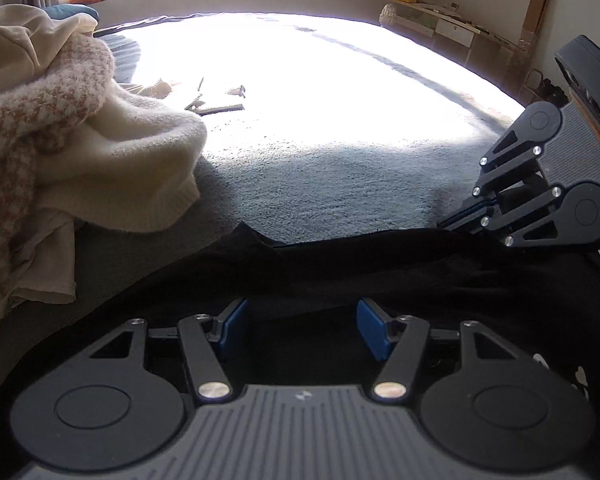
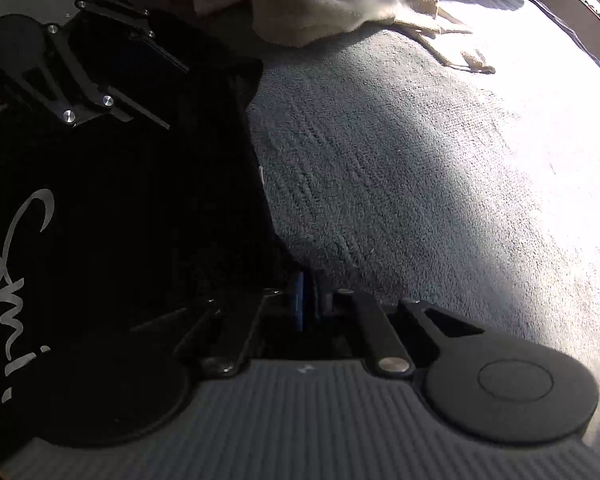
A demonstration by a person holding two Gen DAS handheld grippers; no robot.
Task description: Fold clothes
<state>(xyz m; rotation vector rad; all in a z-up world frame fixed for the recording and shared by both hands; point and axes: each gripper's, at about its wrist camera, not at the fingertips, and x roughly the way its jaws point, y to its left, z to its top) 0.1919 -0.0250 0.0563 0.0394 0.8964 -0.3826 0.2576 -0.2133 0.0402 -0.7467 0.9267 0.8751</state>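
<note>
- A black garment (image 1: 380,276) lies spread on the grey carpet (image 1: 320,184), with pale script lettering (image 2: 16,272) on the part nearest the person's right side.
- The left gripper (image 1: 302,326) hovers low over the garment with its blue pads (image 1: 232,328) standing well apart; there is dark cloth below them but nothing between them.
- The right gripper (image 2: 306,300) sits at the garment's edge where it meets the carpet. Its pads look drawn close together, and from the left wrist view its tips seem to meet the cloth's edge, but the shadow is too deep for me to say whether cloth is actually pinched in there.
- A heap of cream and houndstooth clothes (image 1: 60,152) sits just beside the black garment on the left, partly in the glare from the window.
- Risks from here, as I judge them:
  - If the right side has only a thin bit of hem, lifting could let it slip and the edge would fall crooked.
  - With only one side held, any pull would drag the garment askew across the carpet, bunching it rather than making a clean crease.
  - The left gripper closing on flat cloth may catch two layers, or none.
  - A wide sweep to the left could snag the cream heap and pull it onto the black garment.
</note>
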